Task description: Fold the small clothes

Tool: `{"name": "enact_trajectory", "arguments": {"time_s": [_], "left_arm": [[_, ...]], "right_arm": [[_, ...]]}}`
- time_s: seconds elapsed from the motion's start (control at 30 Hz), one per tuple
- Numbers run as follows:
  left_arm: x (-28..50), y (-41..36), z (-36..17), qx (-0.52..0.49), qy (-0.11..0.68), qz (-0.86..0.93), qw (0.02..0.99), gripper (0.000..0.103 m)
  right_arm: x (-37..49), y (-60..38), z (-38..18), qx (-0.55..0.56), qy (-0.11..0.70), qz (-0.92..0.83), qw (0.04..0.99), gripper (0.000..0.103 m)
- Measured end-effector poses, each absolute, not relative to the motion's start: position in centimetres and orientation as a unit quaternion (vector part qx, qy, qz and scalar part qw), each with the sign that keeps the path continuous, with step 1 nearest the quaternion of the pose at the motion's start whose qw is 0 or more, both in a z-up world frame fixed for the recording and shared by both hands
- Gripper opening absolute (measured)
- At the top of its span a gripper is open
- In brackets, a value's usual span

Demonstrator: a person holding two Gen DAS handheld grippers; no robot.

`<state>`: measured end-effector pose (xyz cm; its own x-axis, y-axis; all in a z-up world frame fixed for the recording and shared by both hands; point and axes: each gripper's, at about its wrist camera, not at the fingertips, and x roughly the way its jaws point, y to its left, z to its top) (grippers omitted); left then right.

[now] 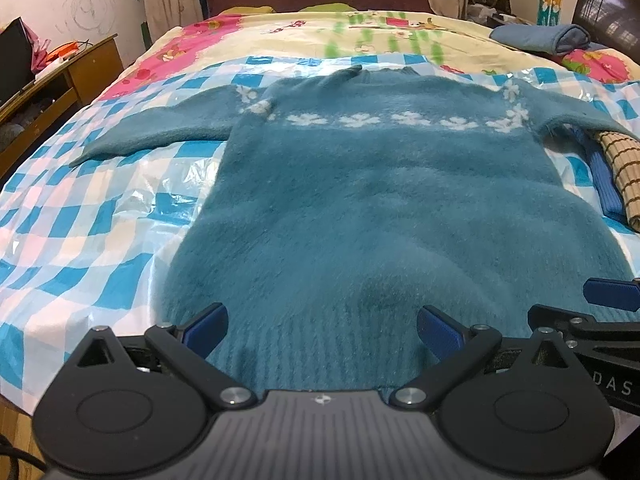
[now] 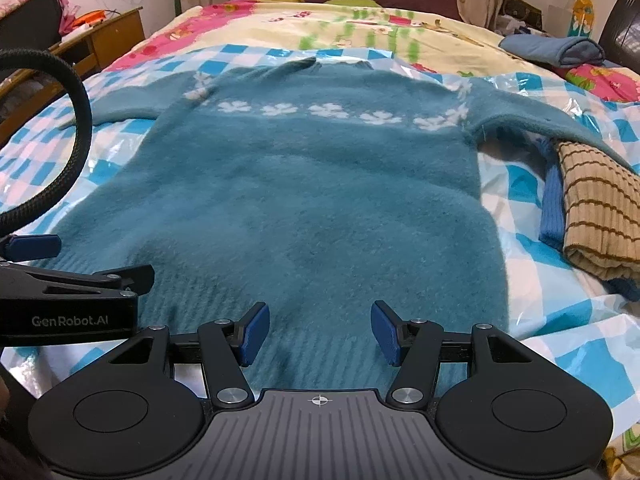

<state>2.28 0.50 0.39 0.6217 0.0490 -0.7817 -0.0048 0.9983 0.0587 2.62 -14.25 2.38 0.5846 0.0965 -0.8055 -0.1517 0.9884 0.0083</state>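
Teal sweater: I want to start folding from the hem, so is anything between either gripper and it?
Nothing visible. Both the left gripper and right gripper stand open directly over the ribbed hem of the teal sweater. The striped folded clothes lie off to its right side, under the sleeve.

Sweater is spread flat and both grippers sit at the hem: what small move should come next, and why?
Probably lower both grippers onto the ribbed hem and close. The teal sweater lies flat with its sleeves out, still unfolded. The left gripper and the right gripper stand open over the hem, pads off the cloth.
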Motion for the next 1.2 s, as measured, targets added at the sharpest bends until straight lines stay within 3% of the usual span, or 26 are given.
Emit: {"name": "enact_trajectory", "arguments": {"time_s": [1.2], "left_arm": [[3.3, 0.1, -0.6, 0.032, 0.452, 0.008, 0.891, 0.103]], "right_arm": [[3.8, -14.5, 1.3, -0.024, 0.467, 0.069, 0.881, 0.057]]}}
